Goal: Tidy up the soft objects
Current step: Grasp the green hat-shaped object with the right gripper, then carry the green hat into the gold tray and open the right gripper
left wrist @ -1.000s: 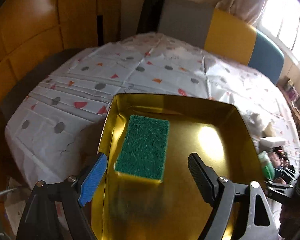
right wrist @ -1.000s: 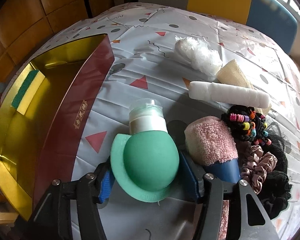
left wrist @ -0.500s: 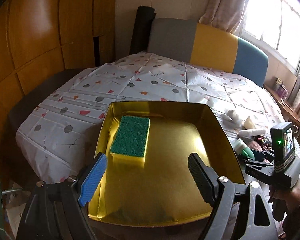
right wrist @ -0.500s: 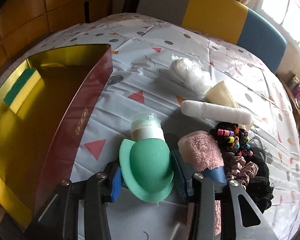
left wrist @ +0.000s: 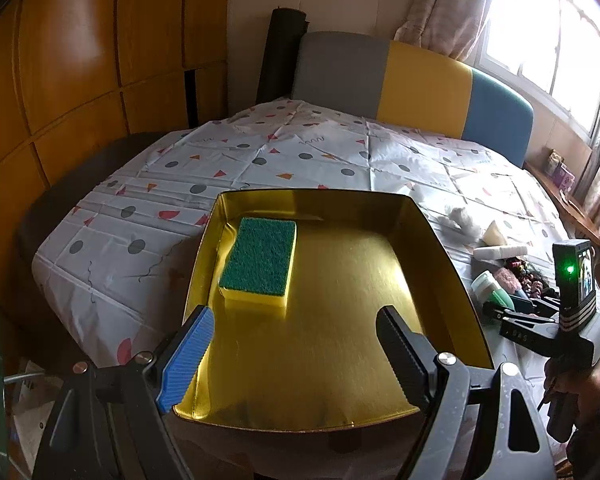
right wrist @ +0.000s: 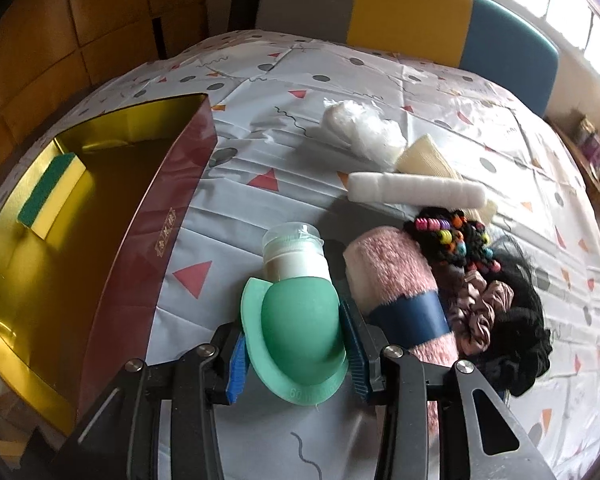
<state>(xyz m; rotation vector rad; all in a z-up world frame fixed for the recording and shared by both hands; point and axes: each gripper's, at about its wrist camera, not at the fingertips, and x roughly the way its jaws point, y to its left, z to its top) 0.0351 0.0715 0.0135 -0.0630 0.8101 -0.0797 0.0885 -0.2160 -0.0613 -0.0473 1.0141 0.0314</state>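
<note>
Pulled back since a second ago, the left gripper [left wrist: 292, 342] now takes in the whole gold tray [left wrist: 432, 240], where before the tray filled the view; its jaws stand wide apart with nothing between them. From the left wrist, the green-topped yellow sponge [left wrist: 260, 264] lies flat in the tray's far left part, just ahead of the blue left pad [left wrist: 188, 360] and apart from it. At the right edge the right gripper [left wrist: 512, 308] shows beside the tray, over the pile of soft things. From the right wrist, the right gripper [right wrist: 296, 354] is clamped on the green squeeze bottle [right wrist: 296, 320], cap pointing away, as it was before. Just right of it lies the pink rolled towel [right wrist: 392, 276], touching the black hair ties [right wrist: 456, 236] and scrunchies [right wrist: 480, 312]. Farther off lie a white foam roll [right wrist: 416, 194] and a clear plastic wad [right wrist: 364, 130] on the tablecloth [right wrist: 300, 80]; the tray sits left.
</note>
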